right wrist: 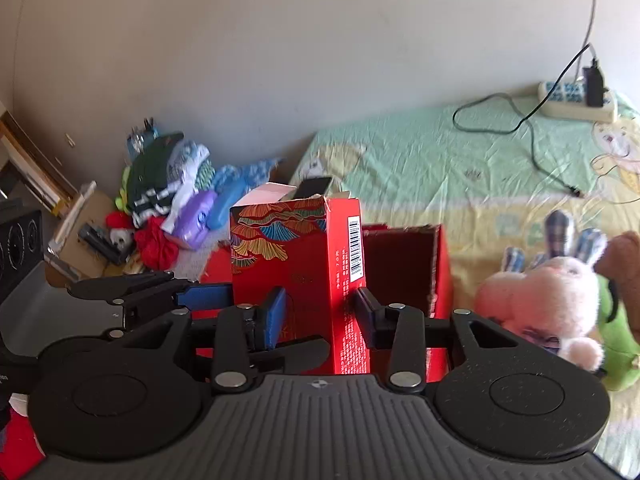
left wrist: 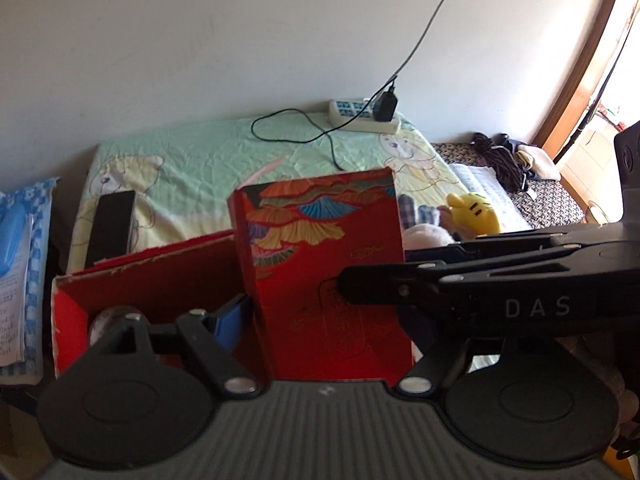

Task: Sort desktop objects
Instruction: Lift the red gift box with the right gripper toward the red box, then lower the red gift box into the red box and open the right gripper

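A red box with a fan pattern (left wrist: 320, 256) stands upright at the right end of an open red cardboard carton (left wrist: 144, 280). My right gripper (right wrist: 320, 316) is shut on the red box (right wrist: 296, 264), with one blue pad (right wrist: 276, 316) on its patterned face and the other finger on the barcode side. In the left wrist view it reaches in from the right across the box face. My left gripper (left wrist: 320, 320) straddles the box. Its left blue pad (left wrist: 230, 320) lies by the box's left edge, and its right finger is hidden. Something round and shiny (left wrist: 112, 320) lies in the carton.
All of this is on a green printed sheet (left wrist: 200, 152). A power strip (left wrist: 364, 114) with a black cable lies at the back, and a black slab (left wrist: 110, 228) behind the carton. Plush toys (right wrist: 552, 300) crowd the right. A pile of clothes (right wrist: 172, 184) lies left.
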`<act>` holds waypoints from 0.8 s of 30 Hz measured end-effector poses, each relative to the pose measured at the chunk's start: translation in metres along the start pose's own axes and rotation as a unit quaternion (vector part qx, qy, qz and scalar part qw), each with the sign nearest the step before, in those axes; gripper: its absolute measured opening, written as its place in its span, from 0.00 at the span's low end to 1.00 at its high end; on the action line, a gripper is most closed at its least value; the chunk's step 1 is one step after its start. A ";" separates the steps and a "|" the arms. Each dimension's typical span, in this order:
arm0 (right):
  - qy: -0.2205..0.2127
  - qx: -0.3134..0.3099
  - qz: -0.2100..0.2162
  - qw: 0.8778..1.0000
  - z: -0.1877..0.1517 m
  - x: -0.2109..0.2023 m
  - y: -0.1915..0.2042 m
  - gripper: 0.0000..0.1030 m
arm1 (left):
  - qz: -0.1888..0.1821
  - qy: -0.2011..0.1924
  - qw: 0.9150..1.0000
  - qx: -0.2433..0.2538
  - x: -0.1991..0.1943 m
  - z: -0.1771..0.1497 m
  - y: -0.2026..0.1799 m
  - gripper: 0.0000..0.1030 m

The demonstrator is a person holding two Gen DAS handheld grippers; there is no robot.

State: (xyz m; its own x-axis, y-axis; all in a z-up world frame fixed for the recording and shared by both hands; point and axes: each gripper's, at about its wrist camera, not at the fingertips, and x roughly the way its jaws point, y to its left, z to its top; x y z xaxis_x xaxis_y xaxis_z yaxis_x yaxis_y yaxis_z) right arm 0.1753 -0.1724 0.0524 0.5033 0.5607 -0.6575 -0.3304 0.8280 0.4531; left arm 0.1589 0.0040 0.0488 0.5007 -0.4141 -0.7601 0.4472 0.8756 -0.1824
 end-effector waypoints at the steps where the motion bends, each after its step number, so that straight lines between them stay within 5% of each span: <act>1: 0.012 0.000 -0.002 1.000 0.002 0.010 0.001 0.41 | 0.001 0.010 1.000 -0.005 0.006 -0.001 0.007 0.79; 15: 0.162 0.044 -0.050 0.985 -0.007 0.127 -0.008 0.41 | 0.003 0.174 0.983 -0.061 0.103 -0.026 0.074 0.78; 24: 0.191 0.061 -0.076 0.977 -0.012 0.148 -0.014 0.42 | -0.006 0.245 0.967 -0.069 0.136 -0.030 0.084 0.79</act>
State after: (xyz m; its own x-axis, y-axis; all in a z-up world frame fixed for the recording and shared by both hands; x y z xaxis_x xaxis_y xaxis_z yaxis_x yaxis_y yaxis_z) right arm 0.2450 -0.1005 -0.0583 0.1968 0.4131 -0.8892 -0.1659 0.9079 0.3851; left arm 0.2424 0.0292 -0.0883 0.0694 -0.2875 -0.9553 0.3310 0.9100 -0.2498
